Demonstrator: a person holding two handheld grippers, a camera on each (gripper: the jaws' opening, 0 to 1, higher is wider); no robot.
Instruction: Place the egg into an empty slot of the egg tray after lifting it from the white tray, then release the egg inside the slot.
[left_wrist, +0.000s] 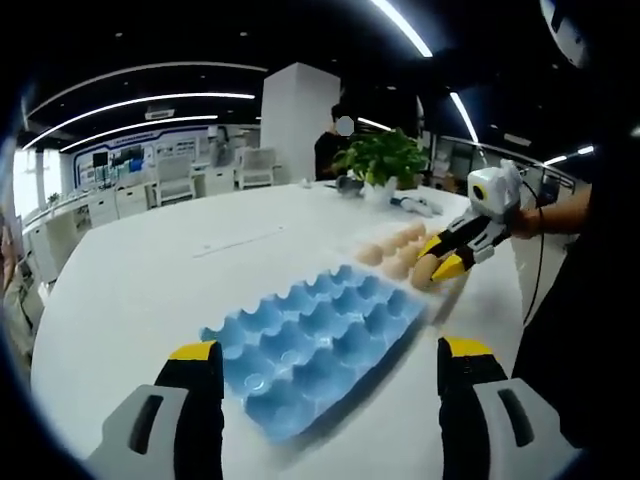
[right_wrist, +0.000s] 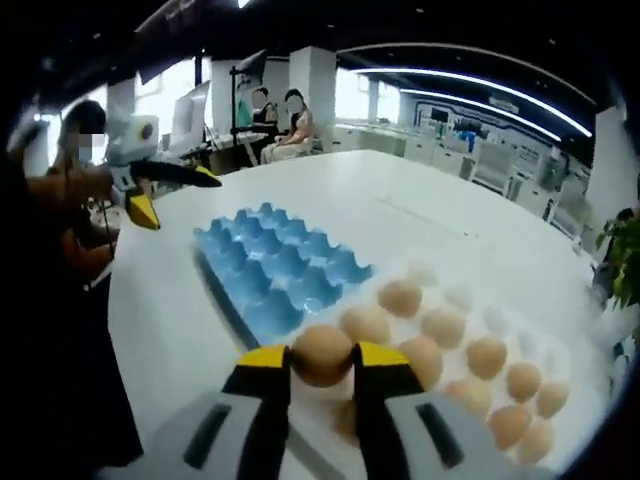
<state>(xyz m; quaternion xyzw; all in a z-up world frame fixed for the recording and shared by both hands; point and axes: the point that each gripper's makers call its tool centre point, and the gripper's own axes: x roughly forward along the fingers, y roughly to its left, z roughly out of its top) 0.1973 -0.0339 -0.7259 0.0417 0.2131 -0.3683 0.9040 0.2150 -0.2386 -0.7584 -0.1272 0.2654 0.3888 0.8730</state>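
The egg (right_wrist: 322, 354) sits pinched between the yellow tips of the right claw (right_wrist: 322, 360), held just above the near edge of the white tray (right_wrist: 470, 300); in the left gripper view the same egg (left_wrist: 424, 270) is a small pale blob in that claw (left_wrist: 440, 266), too far off to read finely. The claw's body hides the tray's nearest corner, and the tray's far rows blur out at the fisheye edge. Other eggs (right_wrist: 486, 356) fill most of its pockets. Just beside it lies the blue egg tray (left_wrist: 320, 340), every slot in sight open, its near corner cut off between the left claw (left_wrist: 330, 362), whose jaws stand wide apart over bare desk (left_wrist: 150, 280). Plenty of free white surface all round. Beyond, a potted plant (left_wrist: 380, 158), office desks and strip lights.
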